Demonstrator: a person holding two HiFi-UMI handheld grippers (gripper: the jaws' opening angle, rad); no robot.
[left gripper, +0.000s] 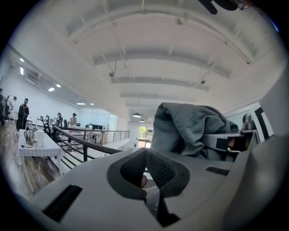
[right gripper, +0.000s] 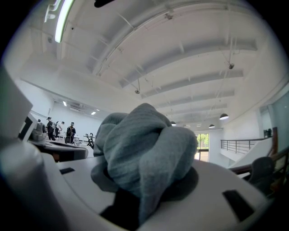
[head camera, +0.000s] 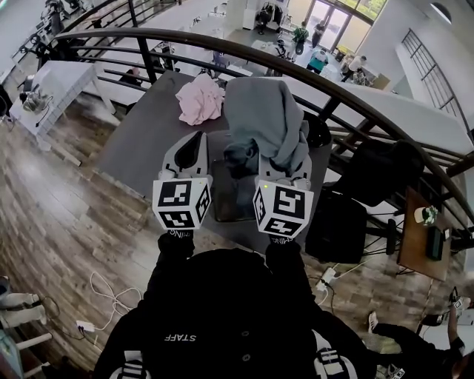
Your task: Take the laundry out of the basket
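grey garment (head camera: 263,118) hangs bunched in the right gripper's (head camera: 285,169) clamped jaws above the dark table (head camera: 141,141), near a pink garment (head camera: 198,98); the left gripper (head camera: 191,148), closed and empty, would best gather the trailing folds.

floor (head camera: 52,215): wood planks | railing (head camera: 222,44): dark, curved | ceiling (left gripper: 149,49): white, beamed | windows (head camera: 337,18): far

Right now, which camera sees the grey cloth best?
The head view: most of the grey cloth shows, draped from the right claw. The right gripper view shows only a bunched wad in that claw; the left gripper view shows one side.
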